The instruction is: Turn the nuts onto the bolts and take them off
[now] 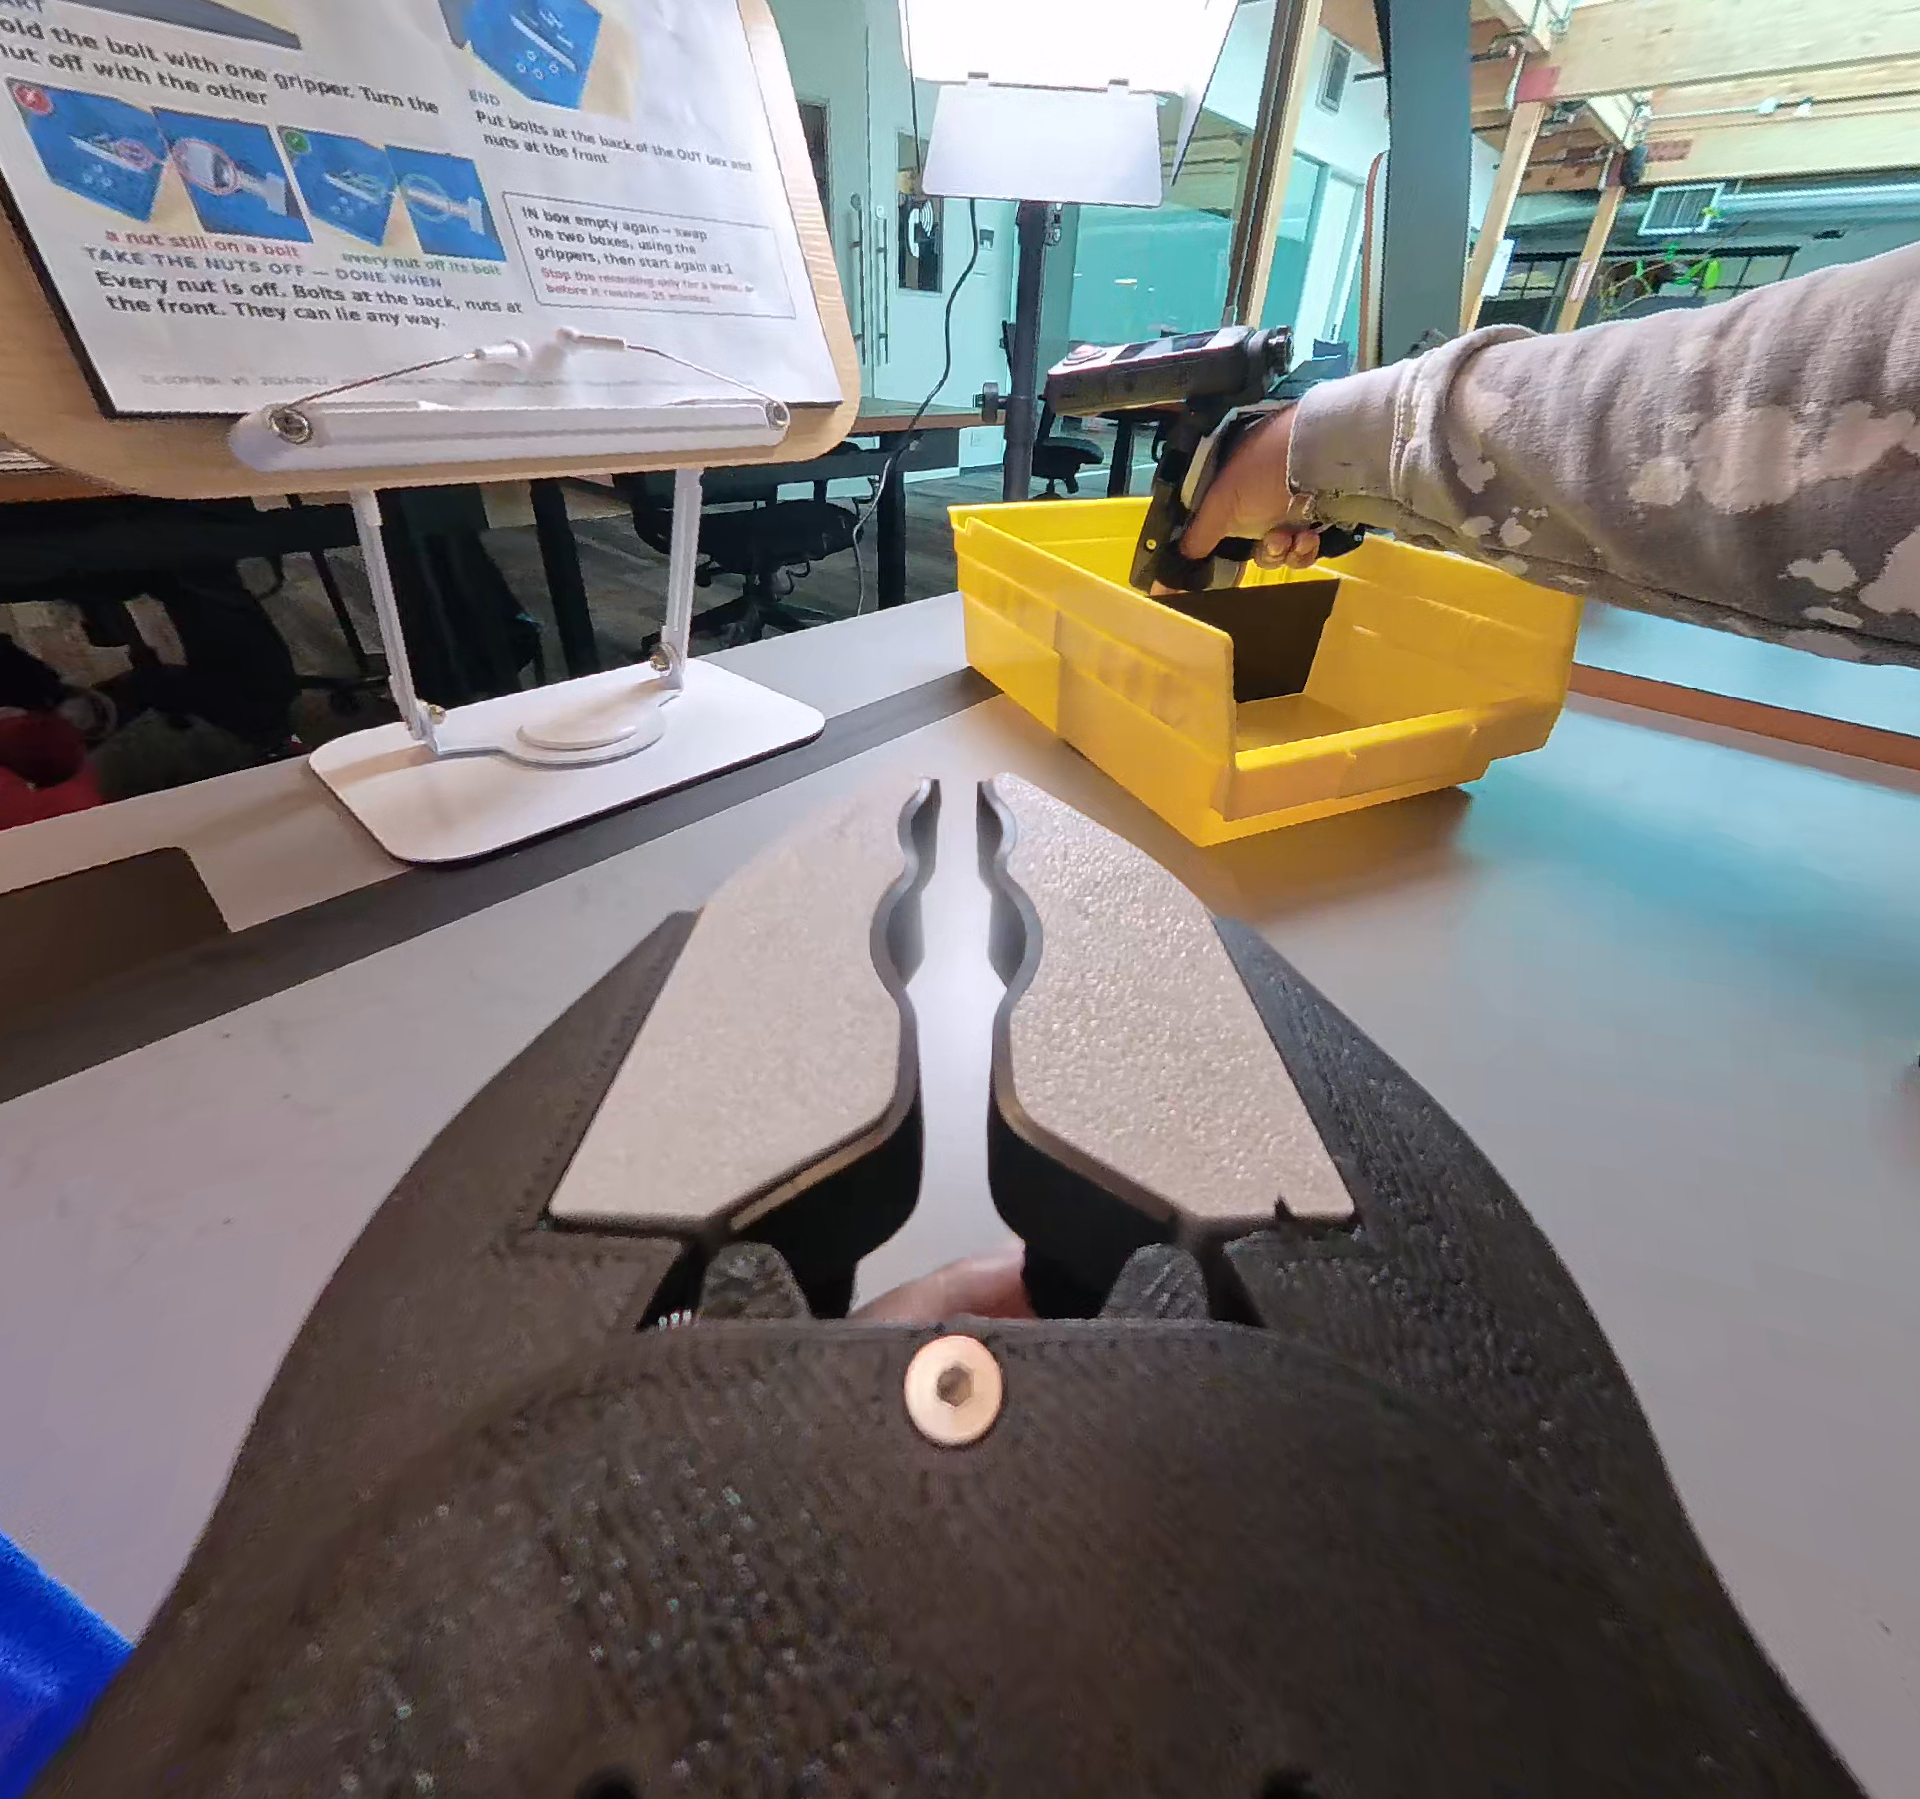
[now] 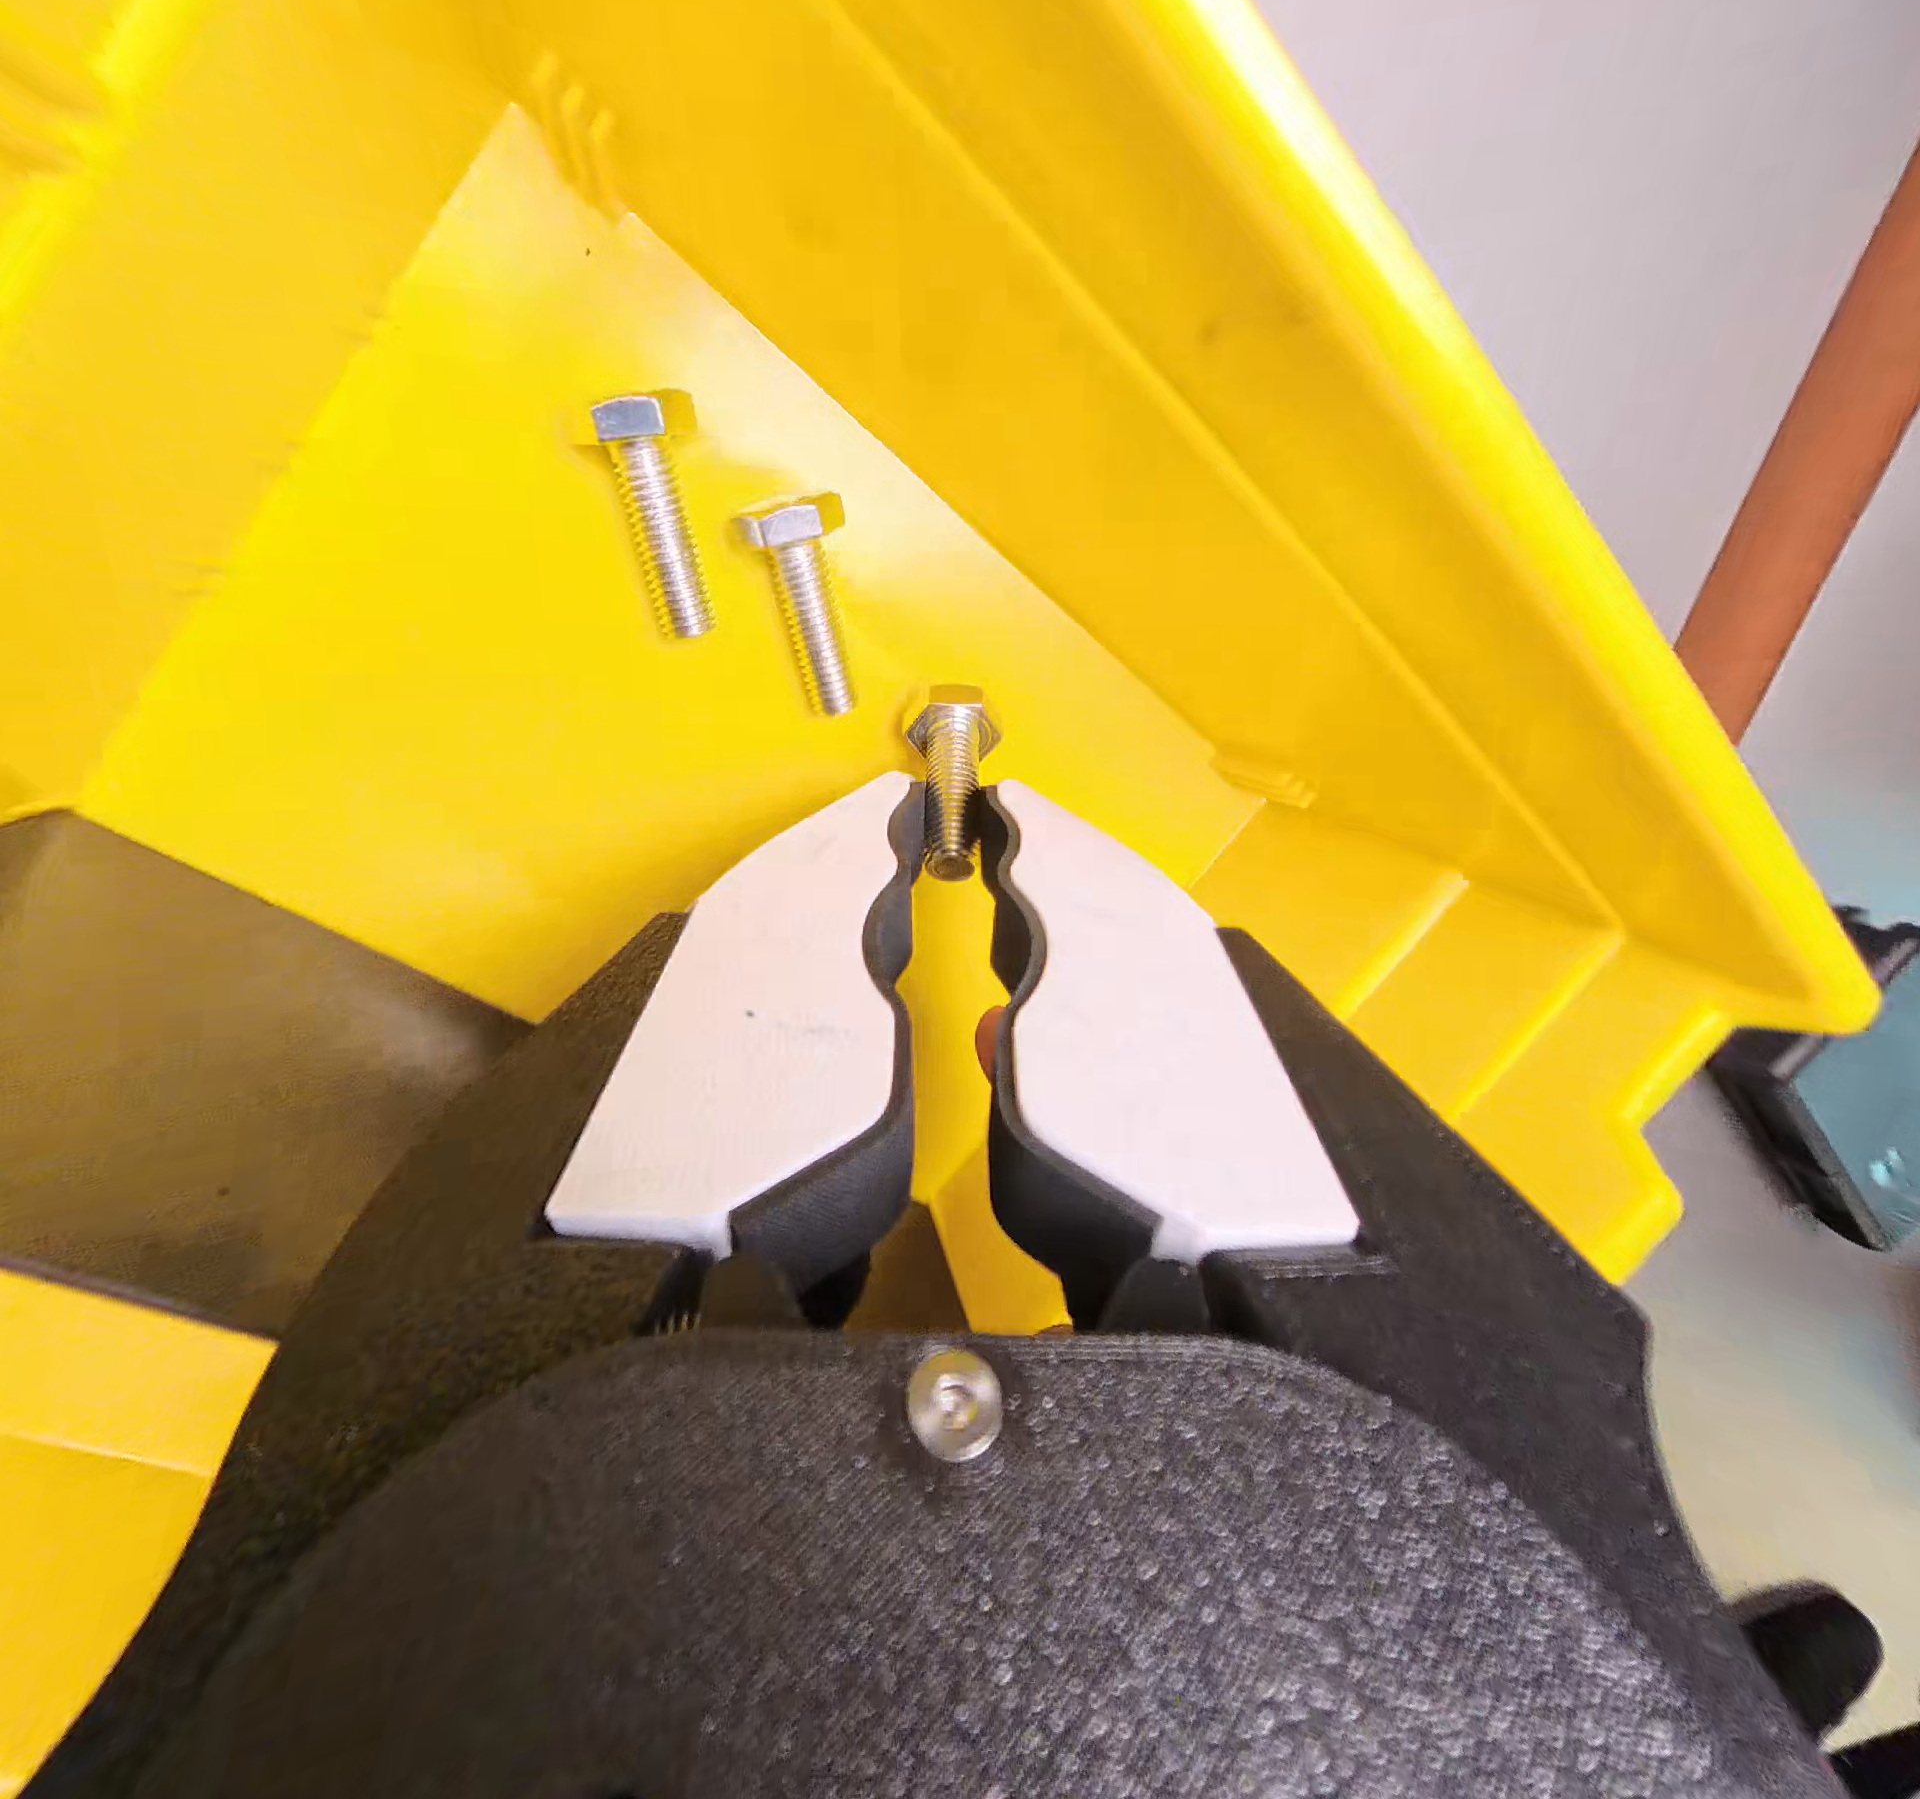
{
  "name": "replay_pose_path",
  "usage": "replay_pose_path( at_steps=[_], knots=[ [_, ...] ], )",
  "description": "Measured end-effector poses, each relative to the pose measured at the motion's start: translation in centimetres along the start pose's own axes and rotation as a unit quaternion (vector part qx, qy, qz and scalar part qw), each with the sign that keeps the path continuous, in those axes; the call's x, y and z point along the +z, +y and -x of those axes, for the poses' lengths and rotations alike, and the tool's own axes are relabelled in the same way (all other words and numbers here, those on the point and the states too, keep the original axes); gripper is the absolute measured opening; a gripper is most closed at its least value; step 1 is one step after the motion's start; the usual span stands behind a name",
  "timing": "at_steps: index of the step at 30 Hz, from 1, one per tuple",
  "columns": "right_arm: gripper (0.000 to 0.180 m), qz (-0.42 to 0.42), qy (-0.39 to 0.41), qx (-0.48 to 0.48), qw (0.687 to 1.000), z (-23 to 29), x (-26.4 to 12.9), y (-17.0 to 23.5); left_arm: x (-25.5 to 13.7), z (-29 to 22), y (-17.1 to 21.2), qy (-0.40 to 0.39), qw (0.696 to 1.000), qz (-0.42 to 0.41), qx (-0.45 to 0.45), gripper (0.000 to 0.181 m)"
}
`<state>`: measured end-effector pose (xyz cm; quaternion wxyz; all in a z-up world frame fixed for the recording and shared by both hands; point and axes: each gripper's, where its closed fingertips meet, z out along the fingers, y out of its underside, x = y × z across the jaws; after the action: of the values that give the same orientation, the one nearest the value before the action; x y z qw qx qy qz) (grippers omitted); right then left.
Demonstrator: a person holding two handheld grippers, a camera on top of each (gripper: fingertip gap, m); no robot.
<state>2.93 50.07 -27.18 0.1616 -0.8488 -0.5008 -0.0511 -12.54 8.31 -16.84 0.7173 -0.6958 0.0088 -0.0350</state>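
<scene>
Steel bolt (image 2: 948, 793) clamped in right gripper (image 2: 951, 799)

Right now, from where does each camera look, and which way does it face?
Left wrist view: low over the grey table, facing the document stand and yellow bin; shows the nearly closed, empty left gripper.
Right wrist view: inside that bin, facing down; the right gripper holds a bolt, two bolts lying beside.
Shared: yellow bin, right gripper.
</scene>
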Motion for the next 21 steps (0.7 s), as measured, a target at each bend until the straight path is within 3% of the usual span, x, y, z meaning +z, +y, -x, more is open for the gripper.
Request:
replay_pose_path(
  at_steps=[8,13,17,21],
  knots=[
    [0.011,0.006,-0.005,-0.001,1.0,-0.8,0.4,-0.9,0.4,0.2,1.0,0.014,1.0,0.018,-0.016,0.004],
    [0.022,-0.055,-0.009,-0.031,0.998,-0.2,-3.4,-1.9,0.4,-0.1,1.2,0.021,0.999,0.022,-0.019,0.008],
    [0.023,-0.205,-0.009,-0.042,0.978,1.2,-10.0,-3.3,0.3,0.0,1.0,0.019,0.999,0.021,-0.026,0.013],
    [0.022,-0.42,-0.033,-0.008,0.907,4.3,-18.9,-2.8,0.1,0.8,0.5,0.006,0.999,0.013,-0.032,0.016]
  ],
)
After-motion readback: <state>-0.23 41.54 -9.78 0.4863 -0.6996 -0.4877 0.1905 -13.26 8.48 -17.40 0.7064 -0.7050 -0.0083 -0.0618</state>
